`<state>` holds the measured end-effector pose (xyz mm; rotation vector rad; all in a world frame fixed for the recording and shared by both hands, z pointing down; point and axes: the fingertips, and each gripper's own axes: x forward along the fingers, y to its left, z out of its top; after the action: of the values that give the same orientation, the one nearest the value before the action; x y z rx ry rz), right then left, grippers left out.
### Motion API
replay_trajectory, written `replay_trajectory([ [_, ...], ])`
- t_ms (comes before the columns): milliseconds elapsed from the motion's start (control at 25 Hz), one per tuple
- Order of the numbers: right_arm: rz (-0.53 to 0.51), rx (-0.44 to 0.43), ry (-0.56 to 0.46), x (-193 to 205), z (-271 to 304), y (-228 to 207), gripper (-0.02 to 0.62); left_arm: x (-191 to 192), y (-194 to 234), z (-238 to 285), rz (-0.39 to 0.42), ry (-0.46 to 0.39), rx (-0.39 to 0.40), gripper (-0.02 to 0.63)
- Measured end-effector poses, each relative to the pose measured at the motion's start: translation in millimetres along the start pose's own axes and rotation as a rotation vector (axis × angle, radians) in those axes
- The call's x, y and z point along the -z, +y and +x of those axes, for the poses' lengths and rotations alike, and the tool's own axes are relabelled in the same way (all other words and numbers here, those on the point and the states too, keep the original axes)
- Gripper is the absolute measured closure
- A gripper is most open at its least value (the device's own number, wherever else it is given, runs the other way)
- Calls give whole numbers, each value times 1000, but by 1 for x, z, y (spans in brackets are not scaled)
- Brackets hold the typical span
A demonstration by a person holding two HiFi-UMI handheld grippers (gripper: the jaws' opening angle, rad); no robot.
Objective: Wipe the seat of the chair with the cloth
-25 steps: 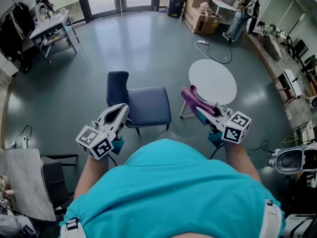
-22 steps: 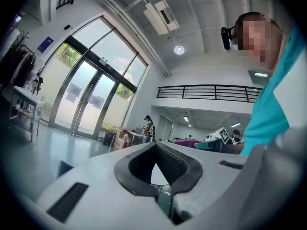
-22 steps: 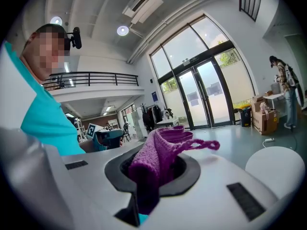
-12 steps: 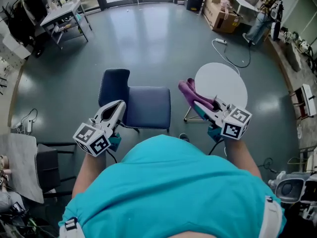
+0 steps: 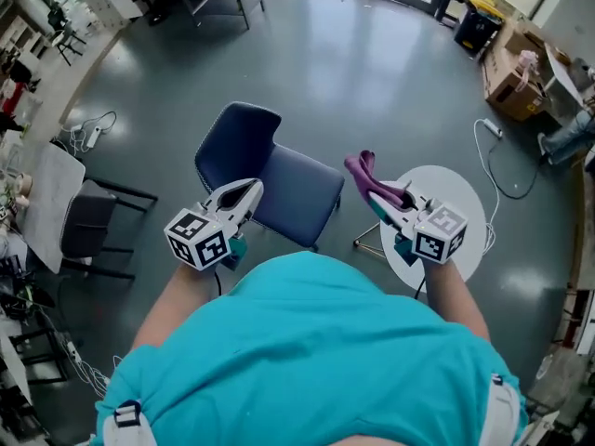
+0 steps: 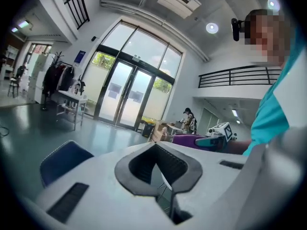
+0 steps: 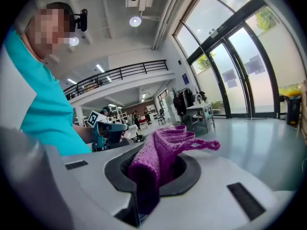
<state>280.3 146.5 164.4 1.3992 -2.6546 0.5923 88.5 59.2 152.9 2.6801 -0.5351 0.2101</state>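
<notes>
My right gripper (image 5: 374, 191) is clamped on the purple cloth (image 5: 359, 167), centre-right of frame, just right of the chair seat (image 5: 299, 193). My left gripper (image 5: 249, 193) is closed and empty at the seat's lower-left edge.

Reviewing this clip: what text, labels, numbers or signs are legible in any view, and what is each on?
No text can be read in any view.
Small blue wall sign beside the glass doors: too small to read.
Two cubes with black-and-white square markers: patterns only, no letters or numbers.
Brown cardboard boxes: no legible print.
Purple knitted cloth: no label visible.
</notes>
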Motion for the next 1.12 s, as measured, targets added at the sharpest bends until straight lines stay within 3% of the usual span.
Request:
replay_trajectory([
  [280, 10, -83, 66, 4, 120, 5, 545, 9, 86, -72, -61, -67, -156, 601],
  [400, 7, -74, 94, -1, 171, 17, 545, 7, 132, -106, -54, -88, -181, 601],
  [560, 5, -36, 147, 3, 235, 19, 545, 17, 182, -133, -57, -53, -177, 601],
  [800, -31, -33, 283, 53, 293, -45, 543, 43, 204, -83, -110, -5, -169, 601],
  [960, -55, -91, 384, 117, 317, -110, 543, 87, 218, -23, -198, 21, -262, 601],
  [1120, -117, -130, 474, 185, 370, -159, 543, 142, 257, 17, -254, 37, -353, 601],
])
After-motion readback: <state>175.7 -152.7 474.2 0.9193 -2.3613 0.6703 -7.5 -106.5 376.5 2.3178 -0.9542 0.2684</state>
